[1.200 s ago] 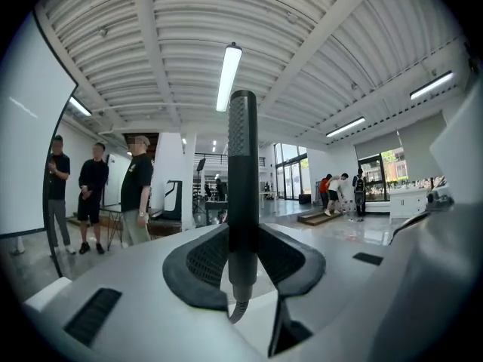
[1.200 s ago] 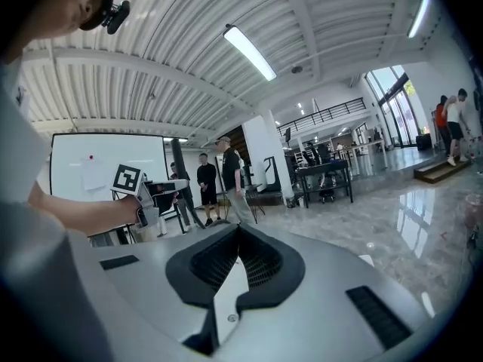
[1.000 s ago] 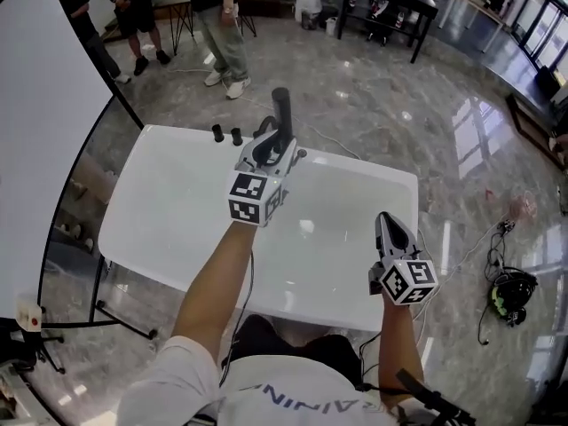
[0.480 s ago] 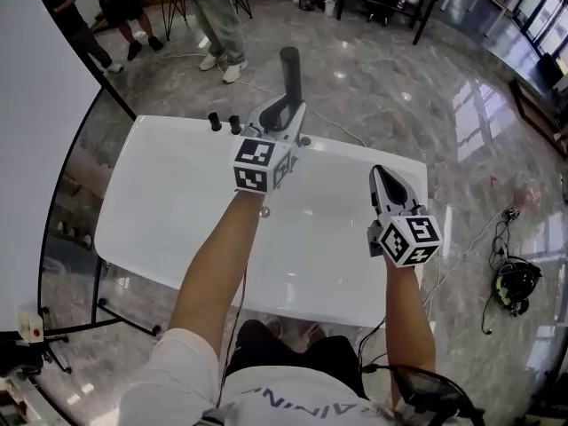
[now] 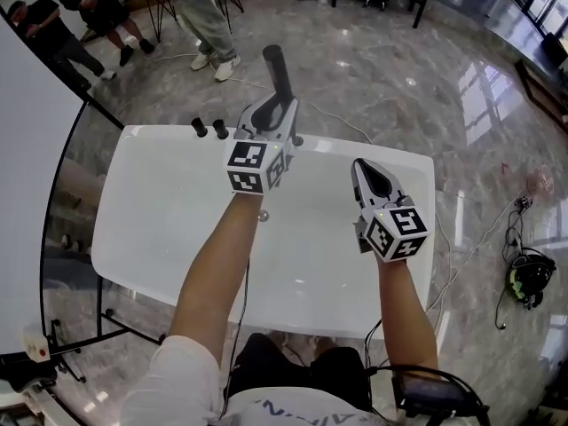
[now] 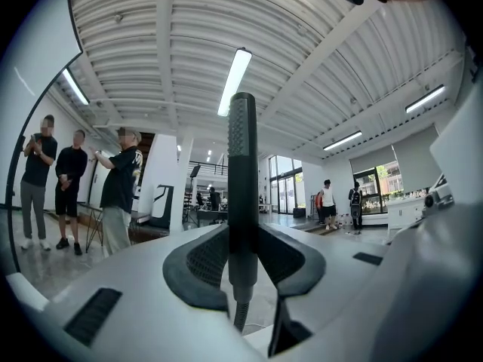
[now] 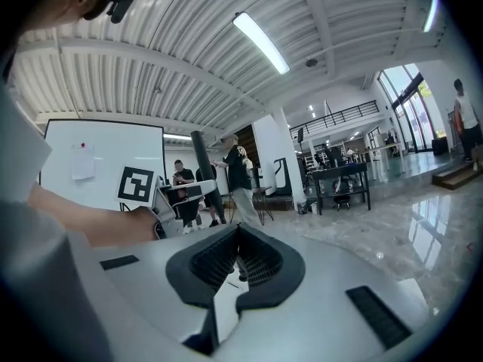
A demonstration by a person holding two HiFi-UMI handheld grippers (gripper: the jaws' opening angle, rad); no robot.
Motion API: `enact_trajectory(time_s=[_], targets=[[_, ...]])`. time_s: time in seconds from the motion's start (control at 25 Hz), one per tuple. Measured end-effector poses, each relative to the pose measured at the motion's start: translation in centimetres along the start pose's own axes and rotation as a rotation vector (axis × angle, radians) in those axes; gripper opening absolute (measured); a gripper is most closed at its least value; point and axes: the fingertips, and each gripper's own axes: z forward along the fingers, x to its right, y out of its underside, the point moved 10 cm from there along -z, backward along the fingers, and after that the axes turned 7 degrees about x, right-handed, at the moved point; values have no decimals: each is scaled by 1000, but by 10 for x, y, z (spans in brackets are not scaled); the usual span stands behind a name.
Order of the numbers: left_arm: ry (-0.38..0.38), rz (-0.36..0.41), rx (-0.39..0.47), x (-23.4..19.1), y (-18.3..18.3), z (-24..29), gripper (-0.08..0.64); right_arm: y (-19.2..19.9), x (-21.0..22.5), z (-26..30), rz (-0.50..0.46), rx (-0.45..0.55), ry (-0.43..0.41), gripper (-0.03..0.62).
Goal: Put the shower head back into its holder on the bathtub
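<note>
Head view, with the two gripper views. The bathtub (image 5: 142, 238) is a glossy white basin shaped as a rounded rectangle. It stands on a polished grey marbled floor (image 5: 399, 87).

The shower head (image 5: 277, 74) is a slim, dark, stick-like cylinder. In the left gripper view the shower head (image 6: 242, 164) stands upright, and its upper length is finely stippled. A ribbed hose (image 6: 240, 317) leaves its lower end.

The left gripper (image 5: 272, 118) is at the tub's far rim. From it the shower head projects toward 12 o'clock, past the rim. Two small black knobs (image 5: 200, 128) sit on that rim at 9 o'clock from the jaws. In the left gripper view, the left gripper (image 6: 243, 236) has its dark, ridged pads (image 6: 202, 261) pressed on the handle from both sides. The jaws stand partly apart, only by the handle's width, and clamp the lower part of the shower head.

The right gripper (image 5: 366, 171) hangs over the tub's right half, at 4 o'clock from the left one and well apart from the shower head. In the right gripper view, the right gripper (image 7: 238, 232) has its jaw tips together, with nothing between them.
</note>
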Motion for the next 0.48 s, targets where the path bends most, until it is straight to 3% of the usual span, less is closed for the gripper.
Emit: enact_trajectory(time_s=[0.48], targets=[[-100, -44, -37, -2, 127, 34, 127, 91, 48, 8, 30, -68, -6, 12]])
